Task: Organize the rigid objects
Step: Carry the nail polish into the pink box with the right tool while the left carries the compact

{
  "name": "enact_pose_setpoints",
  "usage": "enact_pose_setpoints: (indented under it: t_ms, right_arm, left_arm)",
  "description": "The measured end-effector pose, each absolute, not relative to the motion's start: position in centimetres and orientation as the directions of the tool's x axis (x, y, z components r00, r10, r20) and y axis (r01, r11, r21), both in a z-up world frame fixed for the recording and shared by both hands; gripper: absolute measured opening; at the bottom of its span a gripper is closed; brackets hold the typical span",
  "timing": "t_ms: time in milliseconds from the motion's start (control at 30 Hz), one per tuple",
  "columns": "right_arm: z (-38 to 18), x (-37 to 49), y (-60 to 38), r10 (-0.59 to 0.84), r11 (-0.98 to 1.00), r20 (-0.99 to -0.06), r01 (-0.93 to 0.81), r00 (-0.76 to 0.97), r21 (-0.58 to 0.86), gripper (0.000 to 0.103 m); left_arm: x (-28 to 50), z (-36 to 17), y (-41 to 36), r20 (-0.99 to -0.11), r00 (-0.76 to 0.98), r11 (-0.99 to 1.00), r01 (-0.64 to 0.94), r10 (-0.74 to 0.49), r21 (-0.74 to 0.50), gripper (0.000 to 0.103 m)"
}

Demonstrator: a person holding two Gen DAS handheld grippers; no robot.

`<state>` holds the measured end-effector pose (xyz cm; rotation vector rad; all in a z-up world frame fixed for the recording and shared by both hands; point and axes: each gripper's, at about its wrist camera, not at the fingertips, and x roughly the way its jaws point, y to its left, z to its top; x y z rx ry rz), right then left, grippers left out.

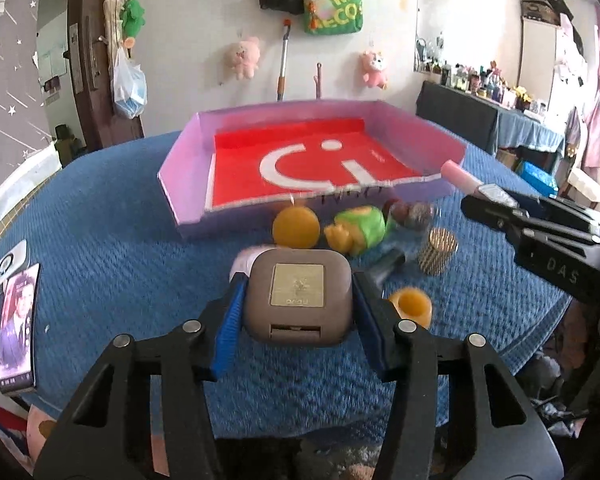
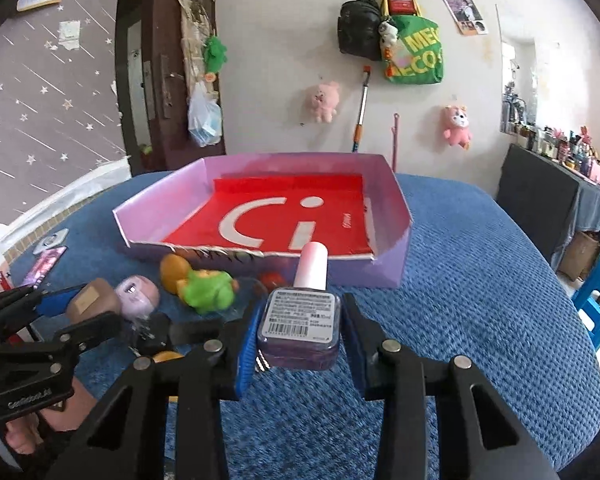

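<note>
My left gripper (image 1: 298, 304) is shut on a brown rounded square case (image 1: 300, 296) with a gold plate, held just above the blue cloth. In the right wrist view my right gripper (image 2: 300, 328) is shut on a purple nail polish bottle (image 2: 302, 326) with a pink cap. The left gripper (image 2: 66, 306) with the brown case (image 2: 92, 298) shows at the left of that view. The right gripper (image 1: 488, 200) with the pink-capped bottle (image 1: 462, 174) shows at the right of the left wrist view. Ahead lies a pink box (image 1: 188, 168) with a red floor, nothing in it.
In front of the box lie an orange ball (image 1: 296, 226), a green toy (image 1: 358, 230), a gold studded cylinder (image 1: 438, 250), a small orange cup (image 1: 412, 304) and a pale pink case (image 2: 138, 296). A phone (image 1: 18, 320) lies near the table's left edge.
</note>
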<state>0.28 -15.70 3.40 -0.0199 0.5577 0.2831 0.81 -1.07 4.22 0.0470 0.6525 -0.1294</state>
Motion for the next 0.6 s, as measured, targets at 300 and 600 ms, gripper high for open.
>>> enact_pose_setpoints:
  t_ms: [300,600]
  right_arm:
    - [5.0,1.5,-15.1,0.291,0.95,-0.524,-0.306,0.801,0.059,0.04]
    - [6.0,3.9,-15.2,0.308,0.944,-0.539,-0.321,0.784,0.074,0.04]
  left_arm:
    - [3.0,6.5,-1.3,-0.57,0.812,0.987,0.159,-0.128,0.005,0.049]
    - [6.3,8.0,-1.1,-0.566,0.811,0.984,0.179,-0.15,-0.005,0.049]
